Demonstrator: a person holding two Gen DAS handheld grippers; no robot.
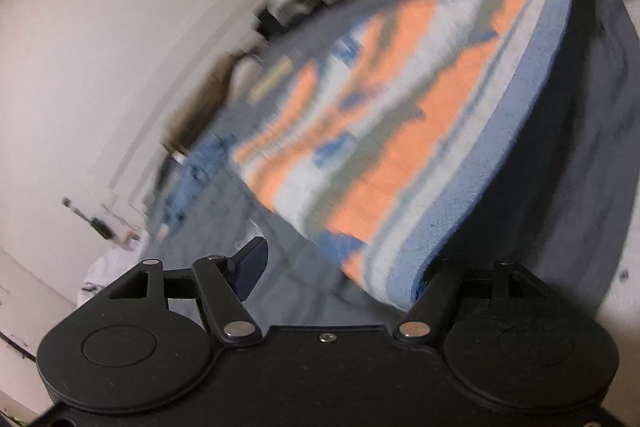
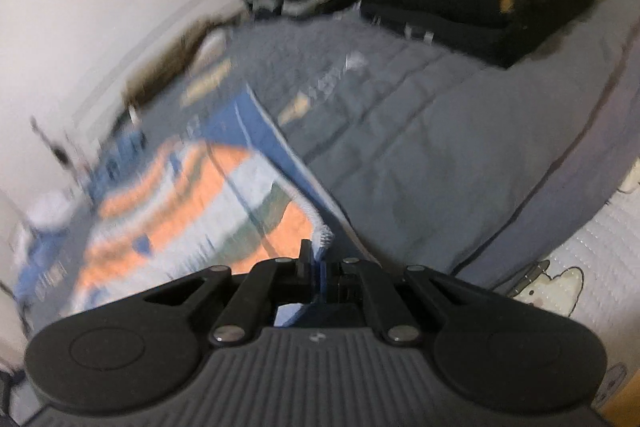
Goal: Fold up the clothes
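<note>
striped towel [image 2: 192,199] edge clamped in right tool [image 2: 318,267]

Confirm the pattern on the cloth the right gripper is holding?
Orange, white, olive and blue stripes with a blue border on the cloth; clearest in the left wrist view.

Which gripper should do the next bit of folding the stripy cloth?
Probably the right gripper: it is shut on the edge of the stripy cloth, so it can carry that edge over. The left gripper is open, holding nothing.
</note>
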